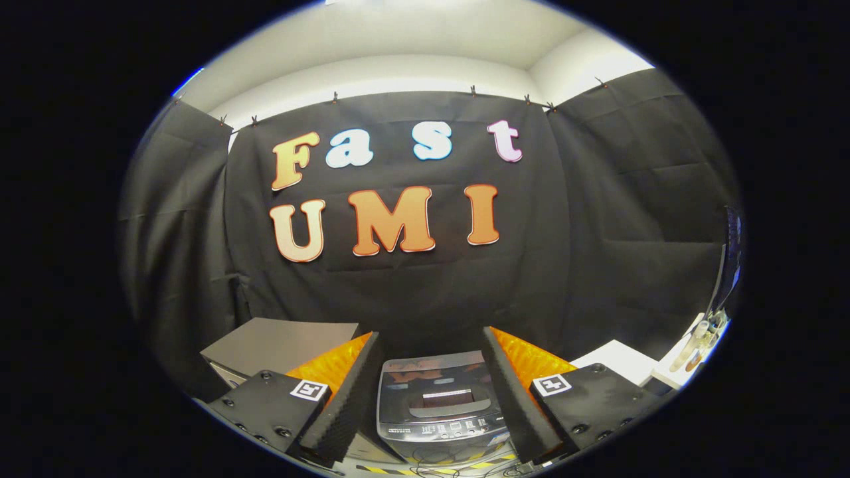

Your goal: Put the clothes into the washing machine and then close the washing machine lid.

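Between the two spread fingers (pixel 430 398), a little way ahead of them and lower down, stands the washing machine (pixel 440 415). It is a small top-loading model with a grey body, and its lid (pixel 435 382) lies flat and shut. That lid is dark and glossy enough to throw back a faint reflection of the wall behind. A lighter recessed handle sits near the front edge of the lid, and below it runs a control panel (pixel 450 430) with a row of small buttons, too tiny to make out. No clothes can be seen from here.

The fingers stand wide apart, with nothing held between them and nothing touching either one; the machine shows in the gap between them.

At the foot of the machine the surface it rests on is pale, with a strip of yellow and black hazard tape (pixel 465 465) and some thin dark cables lying across it. Left of the machine, behind the left finger, sits a grey box (pixel 279 342) with a flat top. Off to the right is a white bench (pixel 621 362), and farther right a few small bottles (pixel 697 345) stand on a pale ledge. Black cloth (pixel 631 219) hangs all round the booth, clipped along its top edge, with a pale wall and ceiling (pixel 412 46) above it.
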A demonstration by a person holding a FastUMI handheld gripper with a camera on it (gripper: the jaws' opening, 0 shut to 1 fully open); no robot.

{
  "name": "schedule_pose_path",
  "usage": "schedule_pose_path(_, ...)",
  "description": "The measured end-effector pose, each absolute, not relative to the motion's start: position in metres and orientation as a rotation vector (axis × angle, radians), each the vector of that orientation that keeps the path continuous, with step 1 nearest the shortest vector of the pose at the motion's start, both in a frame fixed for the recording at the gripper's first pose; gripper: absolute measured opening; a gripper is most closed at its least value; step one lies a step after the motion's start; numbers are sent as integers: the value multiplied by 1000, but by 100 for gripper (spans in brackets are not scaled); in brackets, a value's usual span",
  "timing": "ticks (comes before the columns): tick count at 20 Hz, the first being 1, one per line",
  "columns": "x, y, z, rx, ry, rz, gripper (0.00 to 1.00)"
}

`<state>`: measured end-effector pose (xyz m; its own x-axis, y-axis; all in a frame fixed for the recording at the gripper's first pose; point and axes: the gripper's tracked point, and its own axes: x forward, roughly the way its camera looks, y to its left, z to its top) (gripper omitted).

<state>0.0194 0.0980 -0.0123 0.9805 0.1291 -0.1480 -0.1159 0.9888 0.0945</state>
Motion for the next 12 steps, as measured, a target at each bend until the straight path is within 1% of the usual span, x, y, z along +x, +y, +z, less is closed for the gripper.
schedule_pose_path(5,-15,91,-7,80,128,126,97)
schedule_pose_path(9,-26,78,-10,23,105,114,97)
schedule_pose_path(12,-36,78,-13,29,110,134,97)
